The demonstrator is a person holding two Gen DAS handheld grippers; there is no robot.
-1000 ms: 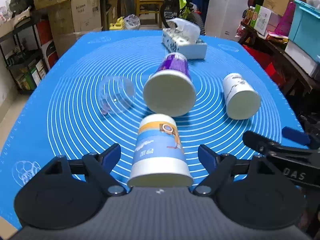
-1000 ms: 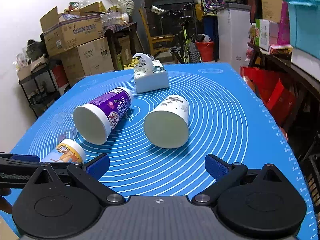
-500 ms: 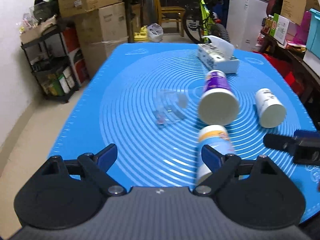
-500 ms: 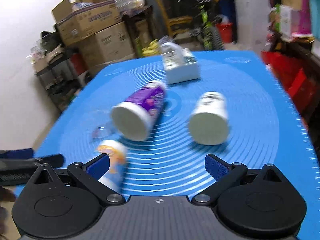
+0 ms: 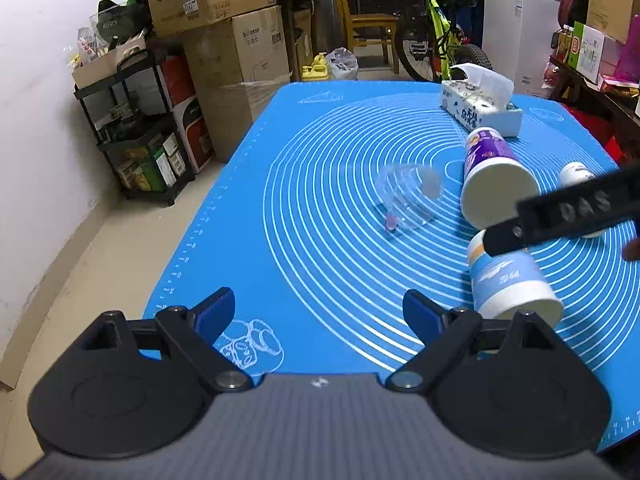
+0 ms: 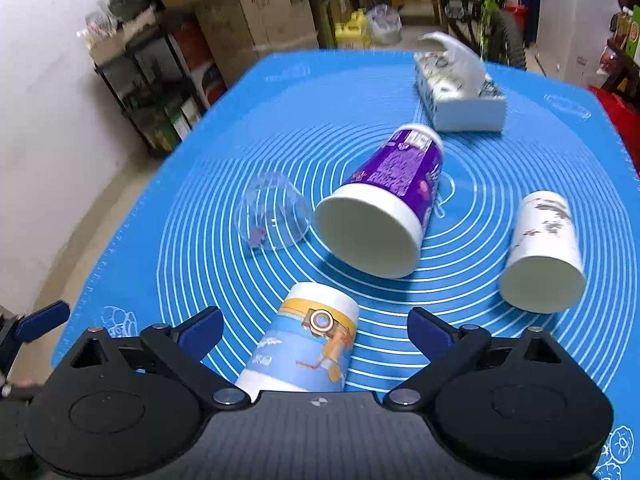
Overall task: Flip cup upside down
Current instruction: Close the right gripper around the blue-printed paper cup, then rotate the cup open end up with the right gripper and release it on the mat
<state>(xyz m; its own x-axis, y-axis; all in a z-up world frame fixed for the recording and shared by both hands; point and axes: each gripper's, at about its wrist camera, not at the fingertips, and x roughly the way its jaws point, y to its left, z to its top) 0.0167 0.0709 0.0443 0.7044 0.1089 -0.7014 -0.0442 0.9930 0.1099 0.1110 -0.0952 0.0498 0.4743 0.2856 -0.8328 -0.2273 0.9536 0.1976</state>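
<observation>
A blue-and-white cartoon paper cup (image 6: 308,344) lies on its side near the mat's front edge, its mouth toward me. My right gripper (image 6: 316,330) is open with the cup between its fingers, not touching. The cup also shows in the left wrist view (image 5: 508,280), to the right of my open, empty left gripper (image 5: 316,312), with a right gripper finger (image 5: 568,212) above it. A purple cup (image 6: 384,204), a white cup (image 6: 540,252) and a clear plastic cup (image 6: 272,216) also lie on their sides.
A blue silicone mat (image 6: 280,128) covers the table. A tissue box (image 6: 460,92) stands at the back right. Beyond the table's left edge are a shelf rack (image 5: 136,128) and stacked cardboard boxes (image 5: 240,40); a bicycle (image 5: 440,32) stands behind.
My left gripper has swung left, away from the cartoon cup. My right gripper has moved left and now straddles that cup. The cups have not moved.
</observation>
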